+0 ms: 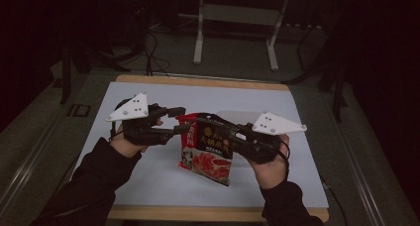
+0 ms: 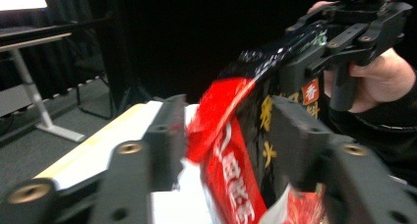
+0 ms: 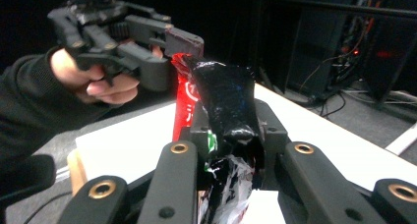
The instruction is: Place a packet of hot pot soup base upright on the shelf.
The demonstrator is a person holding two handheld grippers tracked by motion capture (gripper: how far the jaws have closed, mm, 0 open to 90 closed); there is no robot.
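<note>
Nearest, the right gripper point(image 1: 233, 132) is clamped on the black upper edge of the red-and-black snack bag point(image 1: 208, 149), holding it above the middle of the white table point(image 1: 148, 181), while the left gripper point(image 1: 179, 121), jaws apart, straddles the bag's far-left red corner.

The glossy red-and-black printed snack packet point(image 2: 236, 150) is motion-blurred in the left gripper view, its lower end cut off by the bottom edge; in the right gripper view the right tongs point(image 3: 231, 140) hide its crumpled near end; its print is too small to read.
</note>
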